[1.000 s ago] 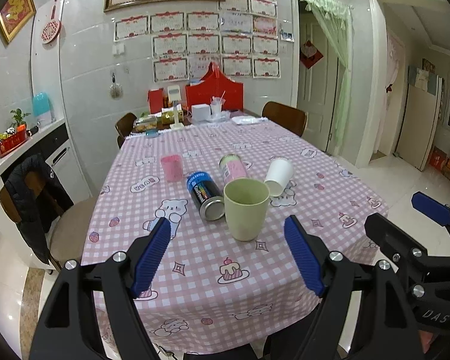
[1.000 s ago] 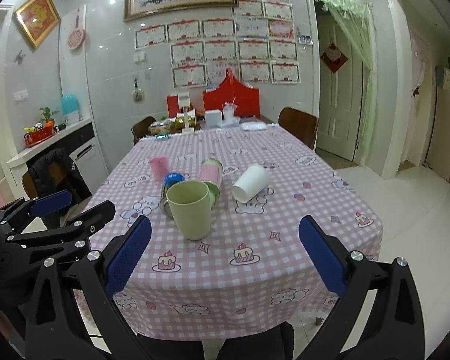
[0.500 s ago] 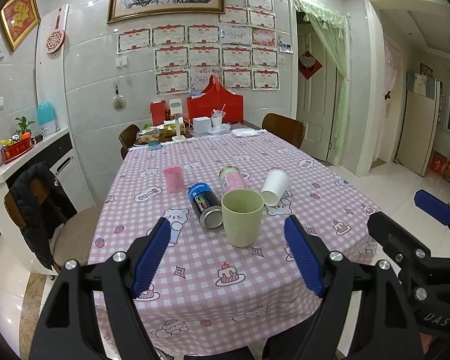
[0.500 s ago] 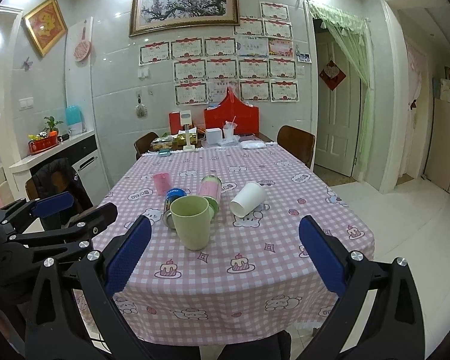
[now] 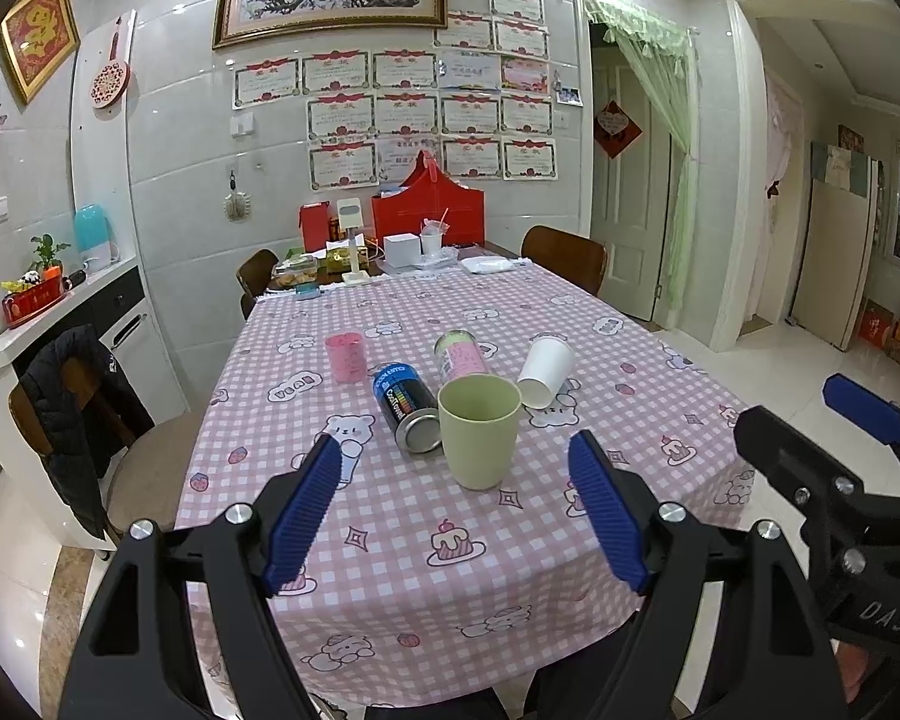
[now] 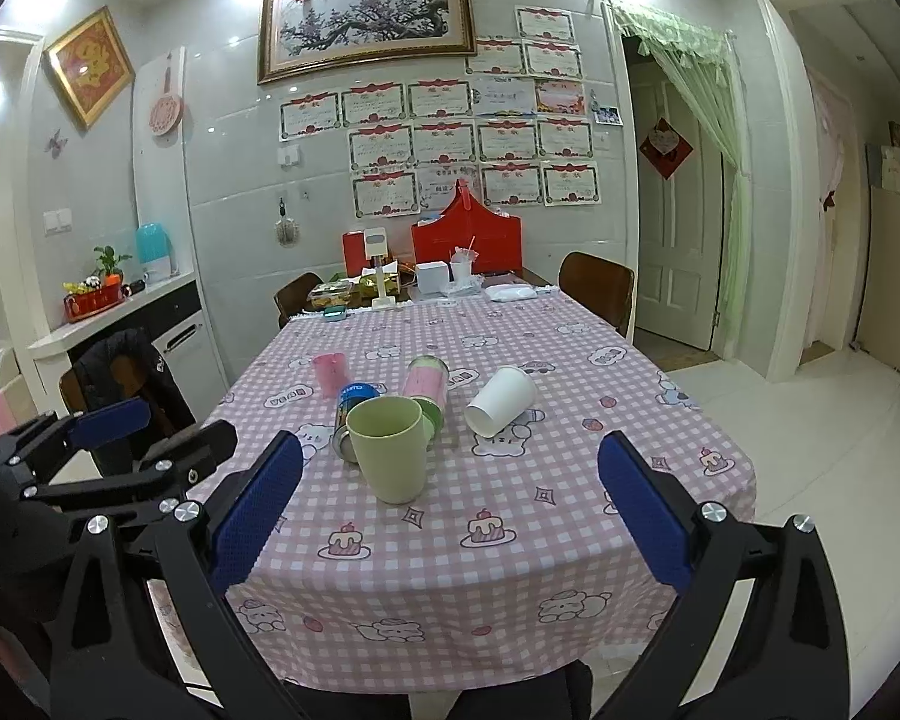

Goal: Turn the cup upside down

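A pale green cup [image 5: 479,431] stands upright, mouth up, on the pink checked tablecloth [image 5: 426,540]; it also shows in the right wrist view [image 6: 389,448]. My left gripper [image 5: 456,510] is open and empty, held short of the cup, near the table's front edge. My right gripper [image 6: 447,516] is open and empty, also short of the cup and to its right. The right gripper [image 5: 858,420] shows at the right edge of the left wrist view, and the left gripper [image 6: 114,438] at the left of the right wrist view.
Behind the green cup lie a dark blue can [image 5: 405,399], a pink-labelled can [image 5: 461,354] and a white paper cup [image 5: 543,372] on its side. A small pink cup [image 5: 345,356] stands farther left. Boxes and red bags [image 5: 429,219] crowd the far end. Chairs stand around the table.
Both grippers have drawn back and risen, so the table and cup look smaller and farther. Both stay open. The cup has not moved.
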Demonstrator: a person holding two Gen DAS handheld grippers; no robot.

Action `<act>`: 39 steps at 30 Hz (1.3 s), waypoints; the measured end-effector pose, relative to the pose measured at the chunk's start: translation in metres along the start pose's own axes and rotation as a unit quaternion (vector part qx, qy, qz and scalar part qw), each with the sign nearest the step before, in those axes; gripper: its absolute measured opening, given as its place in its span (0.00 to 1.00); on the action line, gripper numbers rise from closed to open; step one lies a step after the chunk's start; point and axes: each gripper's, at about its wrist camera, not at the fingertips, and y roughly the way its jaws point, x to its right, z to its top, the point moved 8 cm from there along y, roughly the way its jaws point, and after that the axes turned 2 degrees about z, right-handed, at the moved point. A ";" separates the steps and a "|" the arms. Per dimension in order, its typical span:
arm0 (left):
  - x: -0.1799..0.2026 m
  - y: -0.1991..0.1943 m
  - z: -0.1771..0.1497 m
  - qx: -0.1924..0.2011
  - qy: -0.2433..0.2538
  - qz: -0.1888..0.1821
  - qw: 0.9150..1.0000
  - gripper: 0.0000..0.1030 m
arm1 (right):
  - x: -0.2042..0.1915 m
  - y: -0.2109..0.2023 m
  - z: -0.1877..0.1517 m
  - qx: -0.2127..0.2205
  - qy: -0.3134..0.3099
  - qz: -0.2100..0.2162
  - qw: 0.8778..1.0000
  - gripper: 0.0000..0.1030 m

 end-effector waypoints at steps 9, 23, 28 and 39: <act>0.002 -0.005 0.000 0.005 0.003 0.008 1.000 0.75 | 0.001 -0.005 0.001 0.004 0.000 0.001 1.000 0.92; 0.000 -0.011 0.002 0.003 -0.003 0.010 1.000 0.75 | -0.001 -0.005 -0.002 -0.004 -0.001 0.001 1.000 0.92; 0.000 -0.009 0.001 0.003 -0.003 0.010 1.000 0.75 | -0.002 -0.004 -0.002 -0.006 0.002 0.003 1.000 0.92; -0.001 -0.009 0.002 0.004 -0.003 0.011 1.000 0.75 | -0.003 -0.003 -0.002 -0.007 0.003 0.004 1.000 0.92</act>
